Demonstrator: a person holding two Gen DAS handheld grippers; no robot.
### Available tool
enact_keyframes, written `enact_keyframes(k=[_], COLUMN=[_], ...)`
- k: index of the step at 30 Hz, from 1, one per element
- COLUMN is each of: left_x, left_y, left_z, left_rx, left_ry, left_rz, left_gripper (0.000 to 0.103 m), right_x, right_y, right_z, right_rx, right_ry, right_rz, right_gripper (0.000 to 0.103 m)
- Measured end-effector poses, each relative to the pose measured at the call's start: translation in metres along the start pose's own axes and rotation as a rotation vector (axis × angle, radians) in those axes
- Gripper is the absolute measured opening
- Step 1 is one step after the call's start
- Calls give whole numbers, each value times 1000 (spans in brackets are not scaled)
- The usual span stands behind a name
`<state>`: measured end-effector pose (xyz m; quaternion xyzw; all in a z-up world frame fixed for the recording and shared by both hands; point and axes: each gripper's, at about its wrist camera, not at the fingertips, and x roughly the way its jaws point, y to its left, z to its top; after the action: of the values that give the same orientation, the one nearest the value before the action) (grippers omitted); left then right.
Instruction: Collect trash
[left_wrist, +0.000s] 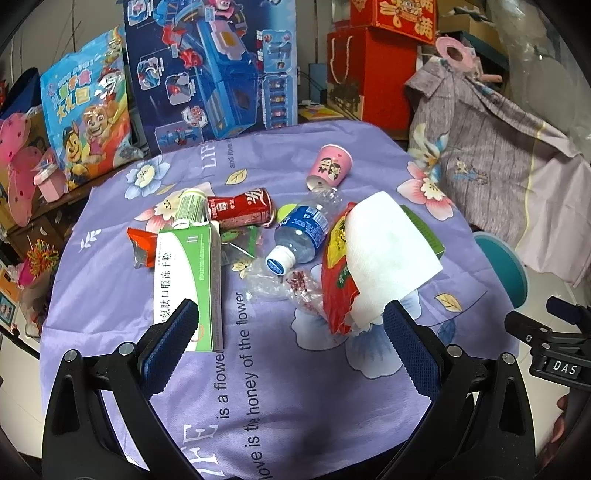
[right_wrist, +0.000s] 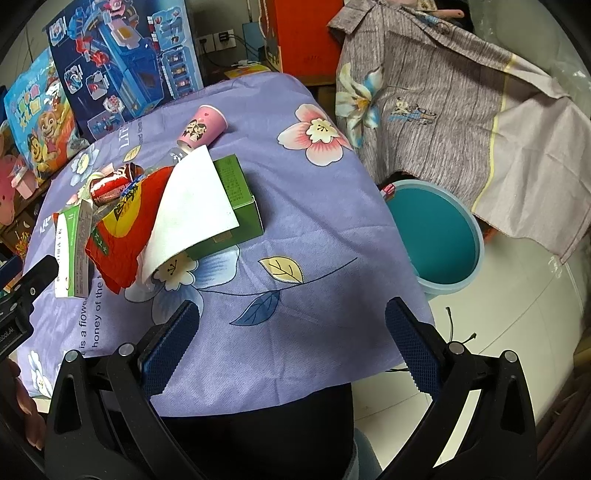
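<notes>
On the Purple Cloth, Trash Is Waiting

Left view: the left gripper (left_wrist: 290, 323) is hanging wide open, holding nothing, above the water bottle (left_wrist: 301, 234), red can (left_wrist: 240, 210) and white paper (left_wrist: 384, 251).

Right view: the right gripper (right_wrist: 291, 323) is gaping wide too, empty, near the teal bucket (right_wrist: 436, 236) beside the cloth (right_wrist: 295, 229).

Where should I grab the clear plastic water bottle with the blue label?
Grip the clear plastic water bottle across its labelled middle, coming from above. It lies on its side, white cap toward the left gripper, so the round body offers two opposite sides; the red can crowds its far end.
</notes>
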<state>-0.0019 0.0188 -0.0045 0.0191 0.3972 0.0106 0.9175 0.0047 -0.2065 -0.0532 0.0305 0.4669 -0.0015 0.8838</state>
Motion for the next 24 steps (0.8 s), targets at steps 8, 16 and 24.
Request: enact_keyframes(k=[8, 16, 24], left_x=[1, 6, 13], left_y=[1, 8, 29], left_z=[-1, -2, -3], left_rx=[-3, -17, -45], left_ry=[3, 19, 40], left_rz=[1, 4, 21], left_gripper=[100, 100, 100], right_x=[0, 2, 5], right_y=[5, 11, 18], right_z=[2, 6, 9], right_rx=[-11, -24, -36], right_ry=[5, 15, 27], right_rz=[-5, -4, -4], right_gripper=[97, 97, 97])
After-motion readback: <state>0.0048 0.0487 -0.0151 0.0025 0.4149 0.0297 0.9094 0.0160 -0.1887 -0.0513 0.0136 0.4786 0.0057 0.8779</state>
